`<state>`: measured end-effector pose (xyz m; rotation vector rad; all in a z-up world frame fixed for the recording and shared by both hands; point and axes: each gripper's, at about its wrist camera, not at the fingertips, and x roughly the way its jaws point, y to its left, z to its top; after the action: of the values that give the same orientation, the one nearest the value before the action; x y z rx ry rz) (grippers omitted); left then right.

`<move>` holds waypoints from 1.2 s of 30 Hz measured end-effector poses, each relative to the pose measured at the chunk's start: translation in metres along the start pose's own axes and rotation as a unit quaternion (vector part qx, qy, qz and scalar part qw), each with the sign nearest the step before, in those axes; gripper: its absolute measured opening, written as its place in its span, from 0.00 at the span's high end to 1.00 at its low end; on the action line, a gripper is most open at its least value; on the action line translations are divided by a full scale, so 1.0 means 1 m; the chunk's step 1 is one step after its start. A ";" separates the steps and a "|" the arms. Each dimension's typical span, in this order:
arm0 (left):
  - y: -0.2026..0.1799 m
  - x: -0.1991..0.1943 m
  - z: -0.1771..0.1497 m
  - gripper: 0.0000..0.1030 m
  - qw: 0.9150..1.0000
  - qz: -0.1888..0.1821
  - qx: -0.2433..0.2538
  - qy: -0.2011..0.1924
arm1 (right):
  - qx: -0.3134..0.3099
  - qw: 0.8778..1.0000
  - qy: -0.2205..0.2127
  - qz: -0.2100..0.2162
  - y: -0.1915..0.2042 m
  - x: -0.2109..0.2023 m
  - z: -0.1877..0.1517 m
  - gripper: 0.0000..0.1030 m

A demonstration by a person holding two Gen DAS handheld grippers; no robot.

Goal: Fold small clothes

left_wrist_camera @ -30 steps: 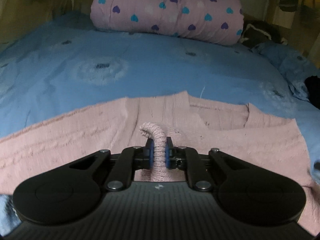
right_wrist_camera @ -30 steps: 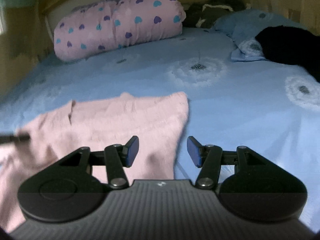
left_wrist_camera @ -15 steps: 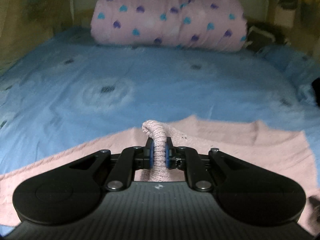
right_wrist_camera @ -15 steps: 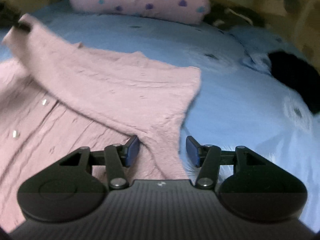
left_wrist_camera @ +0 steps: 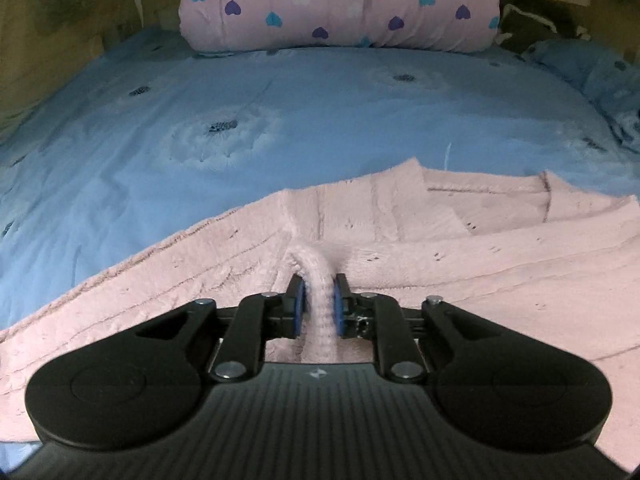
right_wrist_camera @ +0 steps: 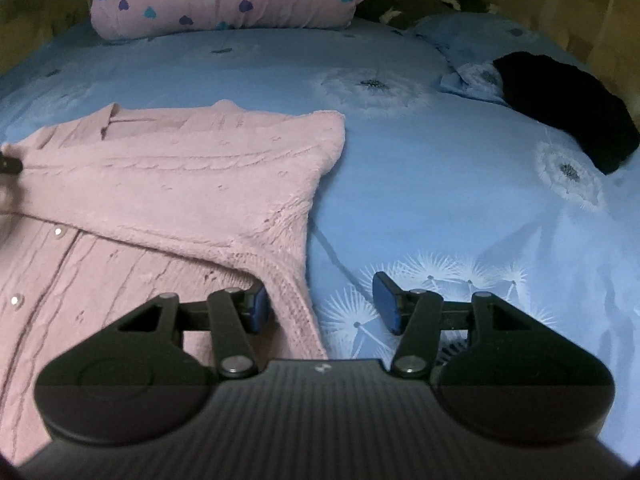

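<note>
While its jaws are opening, the left tool [left_wrist_camera: 319,304] has a ribbed cuff of the pink cardigan [right_wrist_camera: 180,184] between its pads. Cardigan: lying on the blue bed [right_wrist_camera: 440,184], near edge, sleeve folded across. Right tool [right_wrist_camera: 318,304]: half-wide, empty, straddling the cardigan's side edge.

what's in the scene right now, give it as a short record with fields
surface: bed with blue dandelion-print cover
garment: pink knit cardigan, one side folded over its buttoned front
left gripper: jaws opening, cardigan's pink cuff between the pads
right gripper: open, holding nothing, at the cardigan's right edge
far end: pink heart-print bolster
right side: black garment
</note>
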<state>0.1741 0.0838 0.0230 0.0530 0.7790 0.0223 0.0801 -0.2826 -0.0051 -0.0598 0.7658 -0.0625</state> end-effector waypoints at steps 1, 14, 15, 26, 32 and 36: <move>0.003 -0.005 0.000 0.78 1.000 -0.003 -0.003 -0.002 | -0.001 1.000 0.001 0.002 0.000 -0.003 0.000 0.46; 0.000 -0.044 -0.005 0.68 0.999 -0.026 0.002 -0.033 | 0.002 0.997 -0.039 0.073 0.008 -0.036 0.026 0.46; -0.003 -0.043 -0.006 0.69 0.999 -0.026 0.010 -0.035 | 0.003 0.996 -0.042 0.072 0.010 -0.033 0.029 0.46; 0.001 0.007 -0.026 0.69 0.999 -0.017 0.030 -0.007 | -0.001 0.997 -0.037 0.061 0.021 0.054 0.065 0.75; 0.002 0.013 -0.034 0.68 0.999 -0.013 0.041 -0.029 | 0.001 0.999 -0.033 0.041 0.023 0.073 0.055 0.75; 0.005 0.012 -0.035 0.65 0.999 -0.017 0.033 -0.035 | 0.000 0.999 -0.040 0.037 0.024 0.072 0.051 0.75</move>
<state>0.1575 0.0908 -0.0102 0.1029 0.7106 -0.0377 0.1682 -0.2624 -0.0194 -0.0336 0.6873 0.0109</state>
